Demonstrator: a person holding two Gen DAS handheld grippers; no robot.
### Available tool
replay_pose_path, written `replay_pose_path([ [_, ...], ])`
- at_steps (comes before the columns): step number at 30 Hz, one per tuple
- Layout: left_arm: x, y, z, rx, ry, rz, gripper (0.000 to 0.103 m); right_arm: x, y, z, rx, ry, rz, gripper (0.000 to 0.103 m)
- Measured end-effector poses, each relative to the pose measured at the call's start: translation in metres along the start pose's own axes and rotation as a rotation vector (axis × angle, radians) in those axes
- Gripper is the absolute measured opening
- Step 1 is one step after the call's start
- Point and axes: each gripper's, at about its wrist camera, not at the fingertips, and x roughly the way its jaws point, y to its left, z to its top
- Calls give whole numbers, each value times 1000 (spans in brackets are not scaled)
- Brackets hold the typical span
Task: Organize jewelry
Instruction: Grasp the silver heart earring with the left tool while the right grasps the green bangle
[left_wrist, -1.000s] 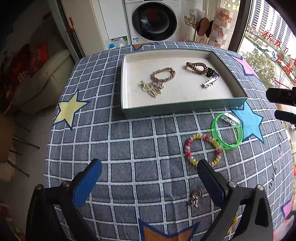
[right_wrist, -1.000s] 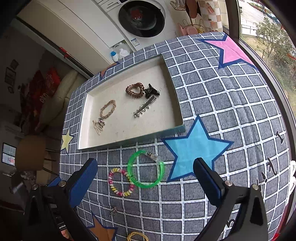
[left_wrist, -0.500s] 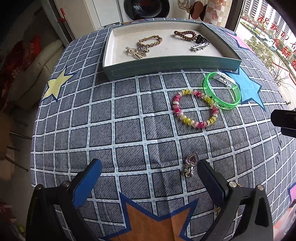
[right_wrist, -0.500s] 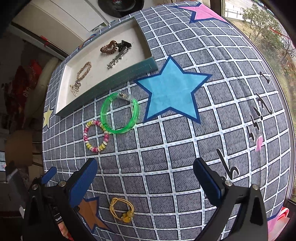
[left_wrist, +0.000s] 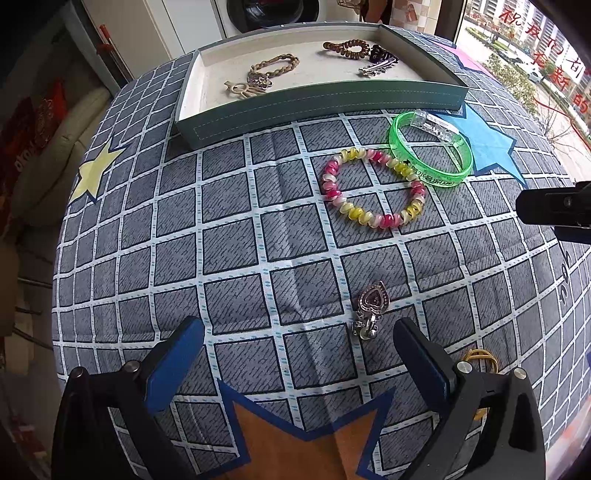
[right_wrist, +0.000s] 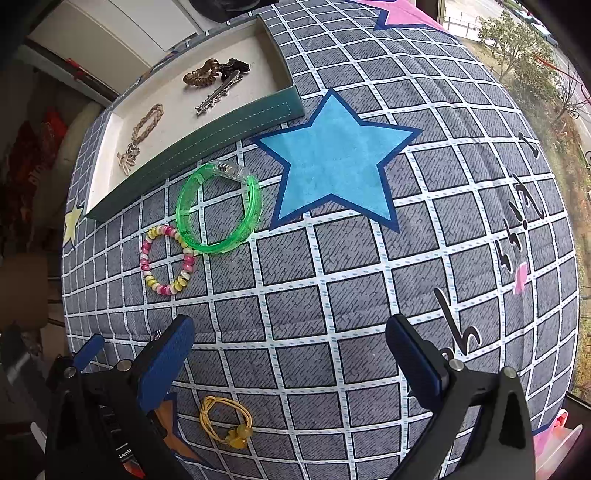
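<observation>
We see a surface (left_wrist: 229, 236) covered in a grey quilted cloth with a white grid and coloured star patches, one large blue star (right_wrist: 334, 162) among them. At its far side sits a shallow rectangular teal tray (left_wrist: 325, 105) with stitched edges and a pale lining. Inside it lie a braided tan bracelet (left_wrist: 275, 64), a coiled brown hair tie (left_wrist: 347, 48), a black claw clip (left_wrist: 384, 56) and a silver toothed hair clip (left_wrist: 376, 68).

On the cloth just in front of the tray rests a translucent green plastic bangle (left_wrist: 430, 151) with a clear block on its rim and small print we cannot read. Touching its edge is a glossy beaded bracelet in pink, yellow and white (left_wrist: 373, 188). Nearer to us lies a small metal heart-shaped charm with a dark centre (left_wrist: 373, 304), and a yellow elastic hair tie with a bead (right_wrist: 227, 421) lies low in the right wrist view.

Our left gripper (left_wrist: 299, 363) has its blue-padded jaws wide apart and holds nothing; the heart charm lies just ahead of its right finger. Our right gripper (right_wrist: 290, 363) is likewise spread wide and empty above bare cloth, with the yellow tie beside its left finger.

Black handwritten-style characters (right_wrist: 524, 221) are printed on the cloth at the right; we cannot read them.
</observation>
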Motion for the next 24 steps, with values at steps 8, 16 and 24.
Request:
replay_pose_path([
  [8, 3, -12, 3, 14, 11, -1, 98, 13, 7, 19, -11, -4, -15, 103],
  [16, 2, -19, 5, 12, 4, -10, 97, 27, 25, 45, -23, -24, -25, 102],
  [24, 0, -19, 6, 14, 18, -66, 79, 46, 46, 64, -67, -26, -105, 81],
])
